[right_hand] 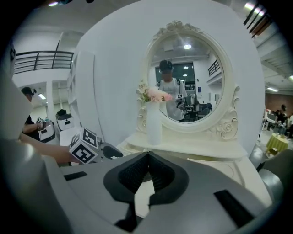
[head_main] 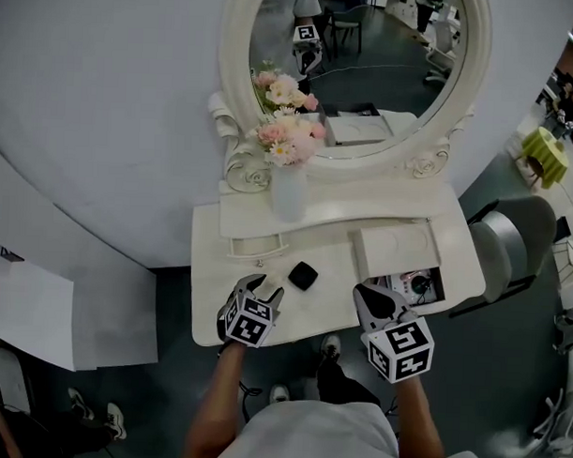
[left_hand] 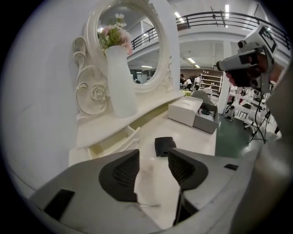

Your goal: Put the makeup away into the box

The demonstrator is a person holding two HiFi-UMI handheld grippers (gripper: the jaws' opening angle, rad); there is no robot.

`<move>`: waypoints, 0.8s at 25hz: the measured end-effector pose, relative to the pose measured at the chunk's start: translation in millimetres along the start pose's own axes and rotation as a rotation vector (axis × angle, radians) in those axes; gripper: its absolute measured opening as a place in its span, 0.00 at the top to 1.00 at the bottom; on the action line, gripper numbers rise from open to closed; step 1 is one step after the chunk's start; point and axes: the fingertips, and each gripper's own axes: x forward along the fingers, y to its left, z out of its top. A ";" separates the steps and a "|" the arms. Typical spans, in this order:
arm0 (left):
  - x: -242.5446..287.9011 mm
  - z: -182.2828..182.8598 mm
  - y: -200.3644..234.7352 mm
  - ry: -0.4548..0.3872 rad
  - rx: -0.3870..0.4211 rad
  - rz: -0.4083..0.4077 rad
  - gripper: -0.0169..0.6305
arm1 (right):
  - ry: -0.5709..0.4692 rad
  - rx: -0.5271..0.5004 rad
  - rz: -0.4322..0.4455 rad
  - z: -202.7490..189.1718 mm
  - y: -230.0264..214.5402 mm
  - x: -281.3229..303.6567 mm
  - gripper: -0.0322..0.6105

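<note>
Vase [head_main: 288, 193]: white, upright, with pink flowers; it stands on the raised shelf of the dressing table [head_main: 213, 319], behind the box and to its left.
Left gripper [head_main: 264, 290]: over the front part of the table, well to the left of the box. Its jaws are released and stand apart. Only the bare table top shows between them.
Black makeup case [head_main: 303, 275]: small and square, lying flat on the table top to the left of the box, apart from it and not inside. It is just ahead of the left gripper's tips and nothing touches it.
Right gripper [head_main: 367, 294]: at the front left corner of the box. Its jaws are clenched together with nothing between them.
Box [head_main: 396, 248]: white, on the right part of the table. Its front compartment is open and holds small items too small to tell.
</note>
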 end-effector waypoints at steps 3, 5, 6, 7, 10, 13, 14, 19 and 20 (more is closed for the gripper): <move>20.7 -6.1 2.4 0.047 0.007 -0.014 0.61 | 0.018 0.005 -0.005 -3.1 -11.0 10.8 0.95; 31.7 -10.3 3.4 0.069 0.015 -0.020 0.60 | 0.025 0.015 -0.009 -5.4 -16.6 16.1 0.95; 35.9 -12.6 4.0 0.076 0.018 -0.021 0.60 | 0.029 0.018 -0.010 -6.6 -18.4 18.4 0.95; 39.6 -15.3 4.5 0.086 0.022 -0.022 0.60 | 0.033 0.019 -0.010 -7.6 -19.7 20.7 0.95; 49.9 -26.6 4.2 0.124 0.033 -0.033 0.60 | 0.040 0.029 -0.012 -11.1 -21.8 25.9 0.95; 60.6 -36.1 2.0 0.155 0.044 -0.038 0.60 | 0.044 0.047 -0.020 -16.3 -23.3 27.8 0.95; 63.0 -36.6 2.1 0.154 0.043 -0.035 0.60 | 0.046 0.051 -0.023 -18.0 -23.4 27.9 0.95; 70.6 -39.7 4.7 0.177 0.083 -0.005 0.63 | 0.059 0.079 -0.058 -29.5 -26.3 21.0 0.95; 71.2 -40.3 5.7 0.179 0.086 -0.001 0.63 | 0.059 0.086 -0.066 -30.9 -27.3 18.8 0.95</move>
